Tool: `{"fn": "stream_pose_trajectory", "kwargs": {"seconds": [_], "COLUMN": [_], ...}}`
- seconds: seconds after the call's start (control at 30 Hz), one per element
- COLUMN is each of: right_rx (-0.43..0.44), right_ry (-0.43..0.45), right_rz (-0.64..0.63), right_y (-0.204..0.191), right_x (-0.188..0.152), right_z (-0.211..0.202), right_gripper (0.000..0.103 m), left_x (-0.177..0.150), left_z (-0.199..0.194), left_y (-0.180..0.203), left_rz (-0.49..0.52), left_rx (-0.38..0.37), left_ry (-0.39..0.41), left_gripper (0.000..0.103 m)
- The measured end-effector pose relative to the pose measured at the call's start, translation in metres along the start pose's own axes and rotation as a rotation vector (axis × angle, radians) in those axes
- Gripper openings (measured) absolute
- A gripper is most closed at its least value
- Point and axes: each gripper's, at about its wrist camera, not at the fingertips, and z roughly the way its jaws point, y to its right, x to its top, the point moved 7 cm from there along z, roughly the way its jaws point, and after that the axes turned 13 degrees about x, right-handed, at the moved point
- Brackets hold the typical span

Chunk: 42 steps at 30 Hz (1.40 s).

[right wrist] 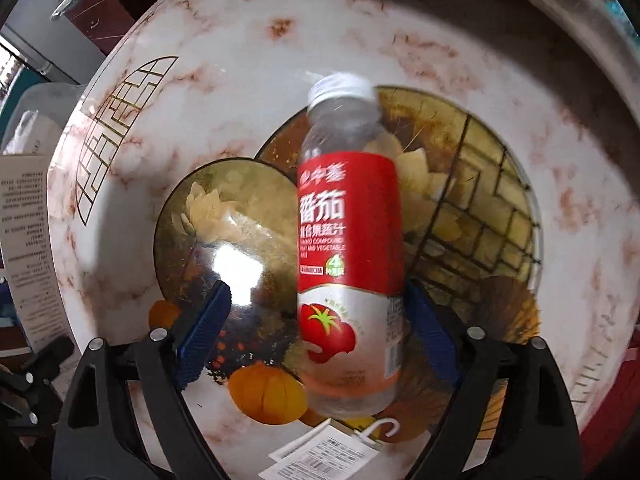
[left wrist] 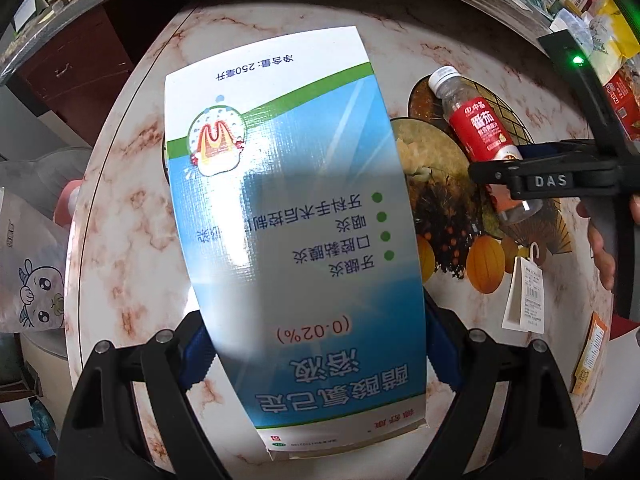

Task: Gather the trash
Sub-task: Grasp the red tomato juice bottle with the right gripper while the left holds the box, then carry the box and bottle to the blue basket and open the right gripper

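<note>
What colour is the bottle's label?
Red above, white with a tomato below, on the bottle; right wrist view shows it best.

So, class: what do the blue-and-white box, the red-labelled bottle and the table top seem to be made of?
Box: most likely thin cardboard with a glossy printed coat, given its flat faces, crisp edges and light glare.
Bottle: clear plastic by the look, since the table pattern shows through it; a shiny red film label and a ribbed white cap.
Table top: a polished marble-look surface with a mirror-like highlight; whether stone or a print, I cannot tell.

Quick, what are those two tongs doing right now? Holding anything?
Left tongs: closed on the blue and white box.
Right tongs: open, straddling the tomato juice bottle, not gripping it.
</note>
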Motion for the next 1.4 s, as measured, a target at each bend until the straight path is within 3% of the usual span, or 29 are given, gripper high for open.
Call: {"fn": "stream_pose_trajectory", "kwargs": {"seconds": [0.1,0.2,0.23,0.4,0.63,0.8,0.9,1.0,1.1,1.4], "right_rx": [-0.038,-0.046,-0.048,-0.100,-0.104,-0.033,0.001,0.019,0.031,-0.049], "right_ry": [-0.027,-0.038,-0.038,-0.019,0.040,0.116,0.167,0.240,0.292,0.462], "right_rz": [-0.014,-0.002,0.008,-0.019,0.001,0.040,0.053,0.115,0.185,0.512], "right_y": [0.004,0.005,0.006,0.000,-0.011,-0.028,-0.035,-0.032,-0.025,-0.027], "right_x": [-0.002,-0.004,-0.004,-0.004,-0.018,-0.055,-0.098,-0.164,-0.227,-0.473], "right_z": [0.010,0.017,0.018,0.018,-0.009,-0.048,-0.076,-0.111,-0.137,-0.197], "right_gripper": [0.080,0.055,0.053,0.052,0.051,0.051,0.051,0.051,0.051,0.051], "left_x": [0.000,0.000,0.000,-0.002,-0.006,-0.018,-0.032,-0.048,-0.075,-0.213], "left_z": [-0.001,-0.002,-0.002,-0.003,-0.016,-0.037,-0.050,-0.065,-0.087,-0.168], "left_y": [0.001,0.001,0.001,0.001,0.008,0.016,0.030,0.051,0.091,0.239], "left_rz": [0.003,0.005,0.005,0.008,0.035,0.088,0.141,0.210,0.345,0.809], "left_rx": [-0.007,-0.004,-0.002,-0.007,-0.013,-0.010,-0.022,-0.028,-0.054,-0.205], "left_ry": [0.002,0.009,0.012,0.013,0.044,0.092,0.101,0.120,0.143,0.236], "left_gripper": [0.083,0.083,0.083,0.083,0.083,0.083,0.083,0.083,0.083,0.083]}}
